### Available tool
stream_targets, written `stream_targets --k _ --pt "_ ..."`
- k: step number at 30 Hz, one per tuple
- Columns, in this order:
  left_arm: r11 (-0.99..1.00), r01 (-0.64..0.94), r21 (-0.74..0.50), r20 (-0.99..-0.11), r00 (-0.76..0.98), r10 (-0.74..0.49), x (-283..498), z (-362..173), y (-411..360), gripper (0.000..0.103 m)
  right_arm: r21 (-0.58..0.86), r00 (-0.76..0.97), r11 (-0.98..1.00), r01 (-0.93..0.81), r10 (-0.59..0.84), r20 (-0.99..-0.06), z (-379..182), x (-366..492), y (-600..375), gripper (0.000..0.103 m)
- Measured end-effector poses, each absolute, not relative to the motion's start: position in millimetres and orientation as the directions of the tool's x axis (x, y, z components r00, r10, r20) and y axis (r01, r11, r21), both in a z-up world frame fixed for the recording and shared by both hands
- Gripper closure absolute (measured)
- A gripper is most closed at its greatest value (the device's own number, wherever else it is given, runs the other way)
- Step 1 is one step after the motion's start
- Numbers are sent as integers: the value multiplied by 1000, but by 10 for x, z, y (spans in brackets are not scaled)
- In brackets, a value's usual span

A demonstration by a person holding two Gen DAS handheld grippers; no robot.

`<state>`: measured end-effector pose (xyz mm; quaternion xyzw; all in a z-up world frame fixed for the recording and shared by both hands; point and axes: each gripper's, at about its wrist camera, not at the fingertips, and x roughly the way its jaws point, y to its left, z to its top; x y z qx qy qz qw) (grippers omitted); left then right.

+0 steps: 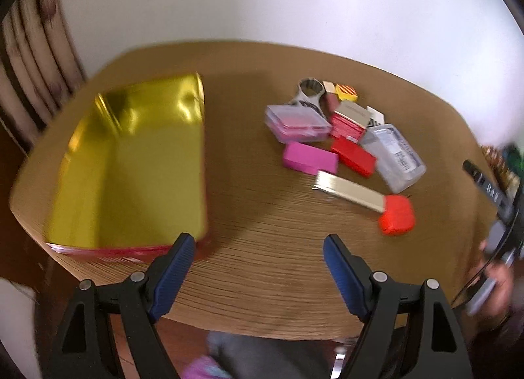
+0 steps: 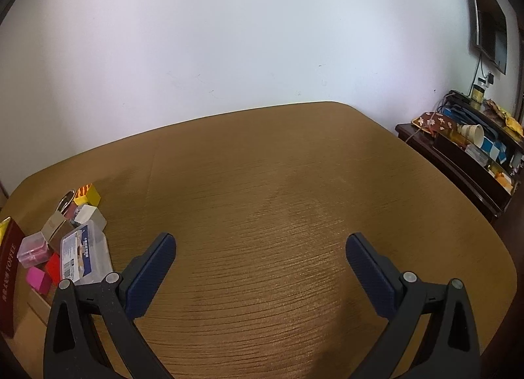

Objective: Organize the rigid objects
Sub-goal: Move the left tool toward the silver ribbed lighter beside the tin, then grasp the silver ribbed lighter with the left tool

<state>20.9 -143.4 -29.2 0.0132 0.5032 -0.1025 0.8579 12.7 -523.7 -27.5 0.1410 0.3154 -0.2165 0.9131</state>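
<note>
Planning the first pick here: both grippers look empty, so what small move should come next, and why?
Probably ease the left gripper forward and right toward the orange-red piece, the nearest item of the pile. Both it and the right gripper are open and empty, the gold tray holds nothing yet, and the right gripper faces bare table.

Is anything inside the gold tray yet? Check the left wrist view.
No: the gold tray shows only its bare shiny floor, while the pink box and the other items lie on the table beside it.
</note>
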Motion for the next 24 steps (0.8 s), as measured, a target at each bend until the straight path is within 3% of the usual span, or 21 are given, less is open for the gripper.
stream_targets --k 5,11,24 --pt "960 128 -249 -902 331 -278 402 -445 -1738 20 111 712 883 456 -287 -641 -274 184 -5240 0" --pt "905 -144 -401 -903 229 -364 706 -628 -1796 20 149 720 892 427 -235 -653 -314 215 -5311 0" --pt "895 -314 -317 -948 138 -288 981 -825 -1997 20 243 752 899 364 -129 -647 -347 213 -5337 0"
